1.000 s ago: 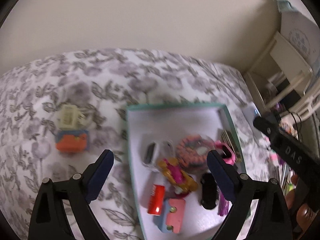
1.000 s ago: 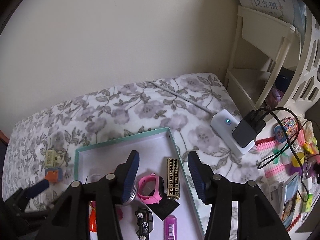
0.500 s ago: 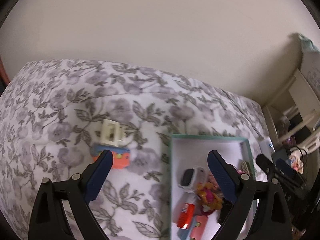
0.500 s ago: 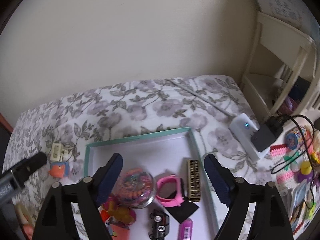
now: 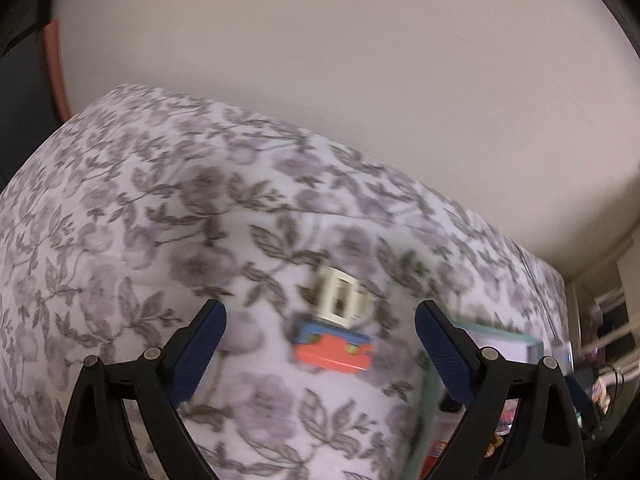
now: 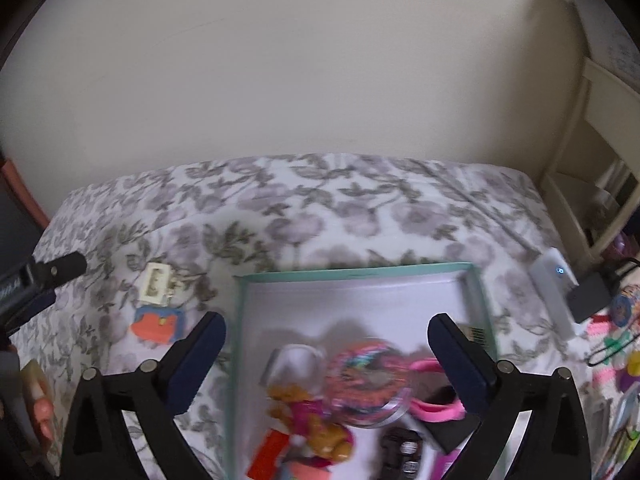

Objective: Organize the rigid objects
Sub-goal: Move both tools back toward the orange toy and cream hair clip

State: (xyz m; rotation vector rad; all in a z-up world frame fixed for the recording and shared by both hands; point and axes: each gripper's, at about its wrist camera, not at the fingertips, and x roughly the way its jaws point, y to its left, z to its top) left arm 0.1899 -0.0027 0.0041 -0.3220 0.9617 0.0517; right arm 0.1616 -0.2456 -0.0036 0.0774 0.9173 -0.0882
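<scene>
Toys still outside the teal-rimmed tray [image 6: 360, 273] are two: a cream block toy [image 5: 340, 299] and, touching its near edge, an orange-and-blue toy [image 5: 334, 347], both lying on the flowered bedspread [image 5: 160, 220] just left of the tray. Inside the tray sit the gathered pieces: a round multicoloured disc [image 6: 370, 380] near the middle, a pink watch [image 6: 434, 410] to its right and a yellow-pink figure [image 6: 310, 420] toward the near edge. The left gripper [image 5: 320, 336] hangs over the two stray toys with its jaws spread wide and nothing between the pads, apparently lining up to collect one. The right gripper [image 6: 326, 352] hovers over the tray; its jaws have just been opening and stand fully apart, empty, likely having let go of something there.
</scene>
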